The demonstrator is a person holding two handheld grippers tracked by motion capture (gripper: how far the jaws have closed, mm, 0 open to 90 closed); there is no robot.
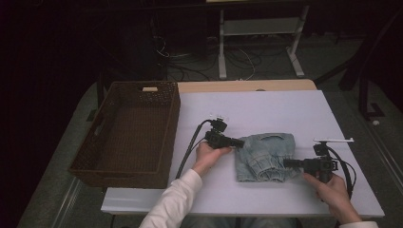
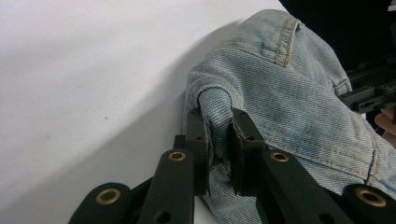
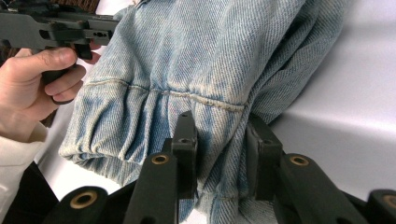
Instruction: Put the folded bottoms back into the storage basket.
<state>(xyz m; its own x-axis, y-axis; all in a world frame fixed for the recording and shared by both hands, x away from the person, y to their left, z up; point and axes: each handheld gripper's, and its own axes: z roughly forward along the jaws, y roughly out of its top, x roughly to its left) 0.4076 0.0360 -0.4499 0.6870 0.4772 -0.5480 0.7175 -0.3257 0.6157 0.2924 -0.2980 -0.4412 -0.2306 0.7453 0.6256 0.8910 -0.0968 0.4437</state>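
Both hand-held grippers clamp the jeans [image 1: 265, 156] between them, left [image 1: 239, 142] on one end, right [image 1: 287, 163] opposite, basket [image 1: 127, 133] to my left.

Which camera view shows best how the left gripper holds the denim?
The left gripper view: the left gripper pinches a fold of the denim garment close up. The high view shows it small at the garment's left edge; the right gripper view shows it far off.

Denim fold [image 2: 219, 112] between black jaws
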